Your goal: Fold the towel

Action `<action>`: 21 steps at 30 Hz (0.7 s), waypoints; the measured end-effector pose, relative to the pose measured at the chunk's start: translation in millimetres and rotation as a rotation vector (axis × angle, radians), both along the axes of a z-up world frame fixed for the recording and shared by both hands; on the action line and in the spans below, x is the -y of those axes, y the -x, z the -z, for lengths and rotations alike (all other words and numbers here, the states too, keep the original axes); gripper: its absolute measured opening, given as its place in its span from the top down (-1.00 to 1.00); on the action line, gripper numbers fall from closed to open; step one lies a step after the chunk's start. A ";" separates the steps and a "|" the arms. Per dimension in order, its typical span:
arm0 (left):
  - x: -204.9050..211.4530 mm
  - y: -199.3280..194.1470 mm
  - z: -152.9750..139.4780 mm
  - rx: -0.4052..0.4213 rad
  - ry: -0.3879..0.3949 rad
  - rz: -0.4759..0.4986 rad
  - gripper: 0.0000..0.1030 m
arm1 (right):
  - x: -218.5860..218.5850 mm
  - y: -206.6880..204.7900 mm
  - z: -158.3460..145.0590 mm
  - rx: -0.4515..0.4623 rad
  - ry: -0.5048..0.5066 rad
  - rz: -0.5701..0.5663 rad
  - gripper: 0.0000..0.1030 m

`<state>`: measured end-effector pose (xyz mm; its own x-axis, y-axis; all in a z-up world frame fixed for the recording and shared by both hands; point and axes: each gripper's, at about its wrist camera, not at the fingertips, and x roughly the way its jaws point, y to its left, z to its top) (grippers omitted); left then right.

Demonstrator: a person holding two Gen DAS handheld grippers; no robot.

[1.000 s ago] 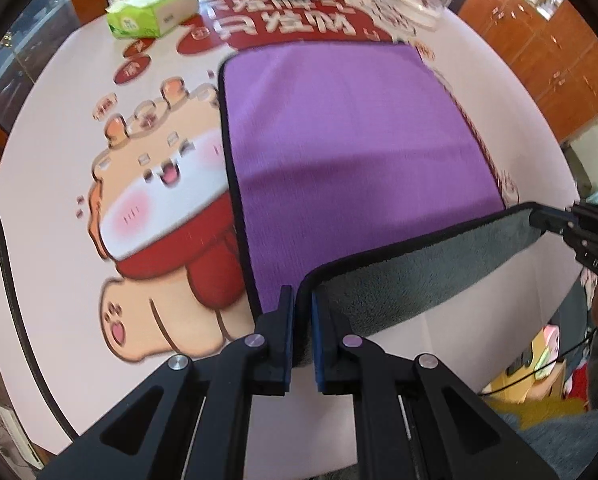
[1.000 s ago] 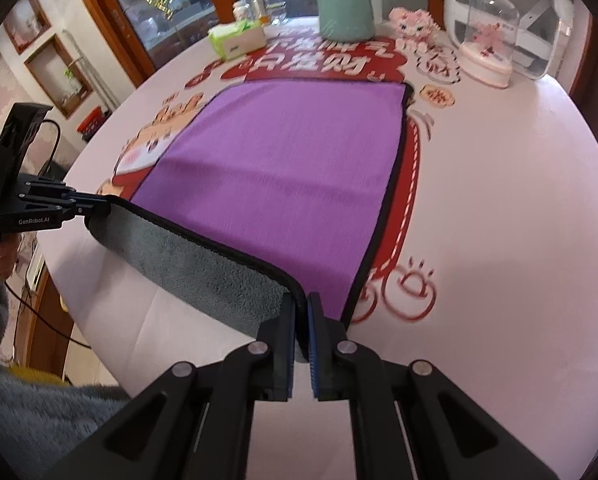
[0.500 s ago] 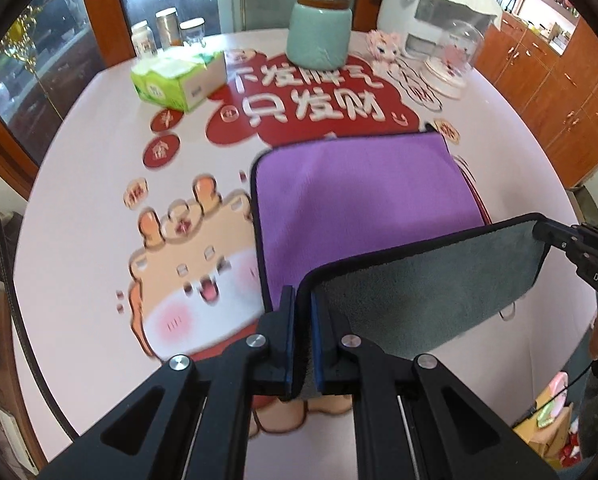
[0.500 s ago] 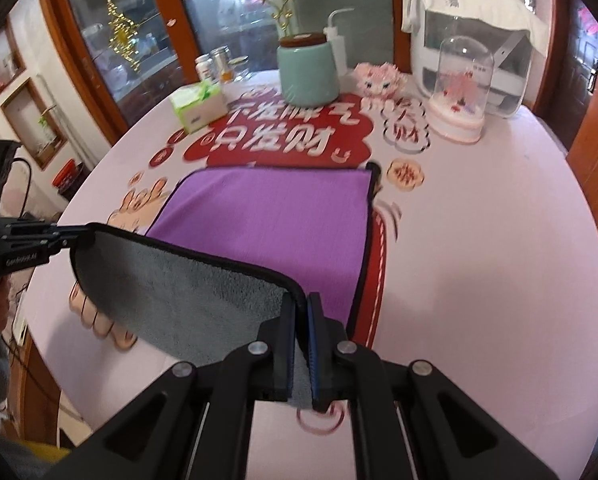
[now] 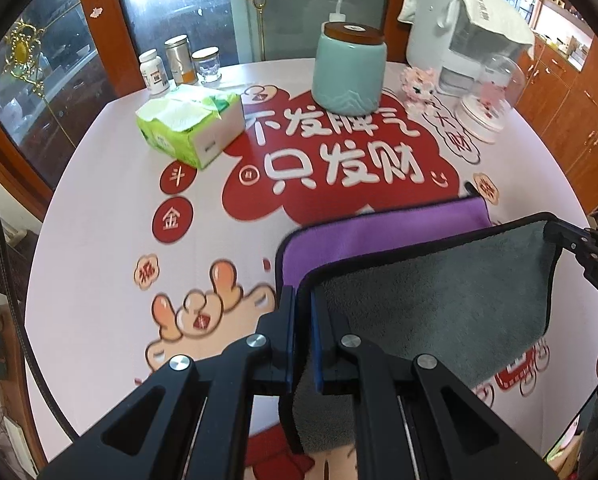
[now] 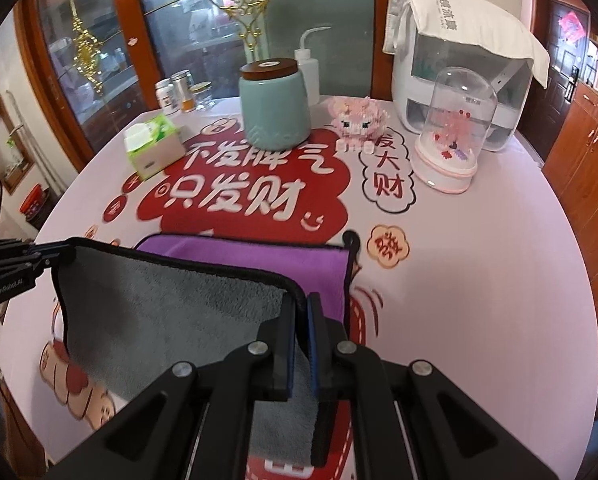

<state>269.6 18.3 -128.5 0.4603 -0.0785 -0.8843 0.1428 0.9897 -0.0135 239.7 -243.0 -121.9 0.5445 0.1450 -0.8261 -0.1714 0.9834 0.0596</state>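
The towel (image 5: 435,292) is purple on one side and grey on the other, with a black hem. Its far part lies flat on the round table, purple side up (image 6: 259,258). My left gripper (image 5: 303,300) is shut on the near left corner. My right gripper (image 6: 301,308) is shut on the near right corner. Both hold the near edge raised above the table and carried over the far part, so the grey underside (image 6: 171,308) faces the cameras. The right gripper also shows in the left wrist view (image 5: 579,248), and the left gripper in the right wrist view (image 6: 15,260).
On the far side of the table stand a green tissue box (image 5: 191,124), a teal jar (image 5: 349,74), a pink toy (image 6: 357,120), a glass dome (image 6: 453,124), a white appliance (image 6: 459,48) and several small jars (image 5: 179,64). Wooden cabinets (image 6: 591,168) are at the right.
Both grippers have lifted the near edge higher and carried it forward over the flat part. Far less purple shows now, and the far objects have come closer.
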 end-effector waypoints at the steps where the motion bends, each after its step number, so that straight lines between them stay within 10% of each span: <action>1: 0.4 -4.6 1.8 0.001 -0.001 -0.003 0.90 | 0.0 -5.9 1.9 -0.001 -0.001 0.008 0.90; 21: 6.8 -61.0 54.1 -0.048 -0.021 -0.063 0.90 | -4.9 -66.5 55.1 -0.067 0.037 0.075 0.90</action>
<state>330.6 11.6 -182.7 0.4205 -0.0320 -0.9067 0.0795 0.9968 0.0016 306.2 -238.0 -177.0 0.4962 0.0749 -0.8650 -0.0943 0.9950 0.0320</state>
